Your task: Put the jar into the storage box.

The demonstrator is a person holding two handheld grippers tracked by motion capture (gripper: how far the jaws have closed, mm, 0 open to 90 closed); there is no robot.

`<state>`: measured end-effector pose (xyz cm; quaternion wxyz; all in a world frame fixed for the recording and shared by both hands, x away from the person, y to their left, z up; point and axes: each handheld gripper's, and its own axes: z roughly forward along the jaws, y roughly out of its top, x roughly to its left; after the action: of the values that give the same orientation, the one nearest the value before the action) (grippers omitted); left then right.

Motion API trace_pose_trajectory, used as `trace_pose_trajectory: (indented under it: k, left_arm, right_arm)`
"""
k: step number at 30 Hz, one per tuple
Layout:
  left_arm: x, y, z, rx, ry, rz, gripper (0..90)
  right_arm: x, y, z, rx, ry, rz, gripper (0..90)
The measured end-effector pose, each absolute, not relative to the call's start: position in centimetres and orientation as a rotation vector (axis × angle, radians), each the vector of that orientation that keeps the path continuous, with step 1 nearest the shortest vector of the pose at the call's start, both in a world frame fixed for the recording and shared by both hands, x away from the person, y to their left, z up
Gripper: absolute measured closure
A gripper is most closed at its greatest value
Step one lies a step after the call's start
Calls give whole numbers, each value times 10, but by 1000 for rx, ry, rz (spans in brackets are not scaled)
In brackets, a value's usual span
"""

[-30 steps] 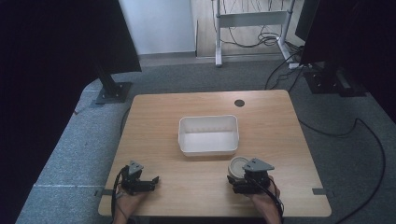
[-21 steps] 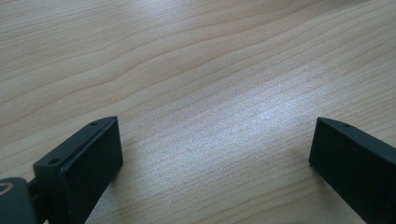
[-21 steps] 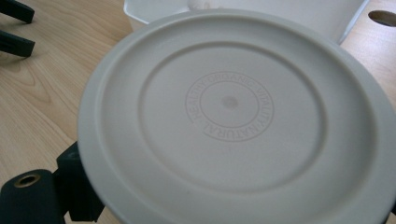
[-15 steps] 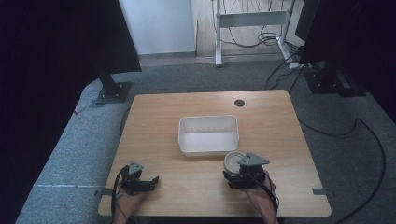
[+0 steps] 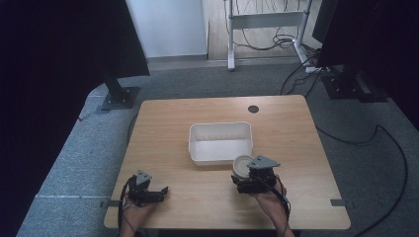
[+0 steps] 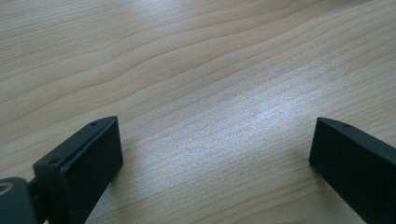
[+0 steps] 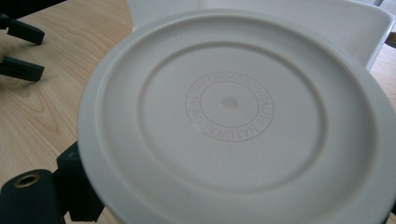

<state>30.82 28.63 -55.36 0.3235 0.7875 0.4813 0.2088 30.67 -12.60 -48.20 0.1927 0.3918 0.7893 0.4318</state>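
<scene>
Right gripper point(image 5: 245, 174) was closed on a round white lid point(image 5: 243, 166), held just at the near right corner of the white tub point(image 5: 220, 143). In the right gripper view the lid point(image 7: 233, 116) faced the camera flat-on, its embossed ring of lettering readable in part around a small centre dimple; one black jaw showed at the lower left under the lid's rim, the other was hidden behind the lid. The tub wall point(image 7: 355, 28) rose directly behind the lid; whether lid and tub touched could not be told.

Left gripper point(image 5: 157, 193) sat low at the near left part of the wooden table point(image 5: 296, 128), well apart from tub and lid. In the left gripper view its jaws stood wide apart with bare wood grain point(image 6: 210, 93) between them, holding nothing.

The tub stood upright near the middle of the table. A dark round hole point(image 5: 253, 109) sat in the tabletop beyond the tub, toward the far edge.
</scene>
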Motion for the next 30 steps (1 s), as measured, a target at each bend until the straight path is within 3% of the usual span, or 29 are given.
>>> trace_pose_trajectory:
  k: [30]
  left_arm:
    - [308, 286, -554, 2068, 1263, 548, 24]
  right_arm:
    - [336, -92, -472, 1071, 2237, 1226, 92]
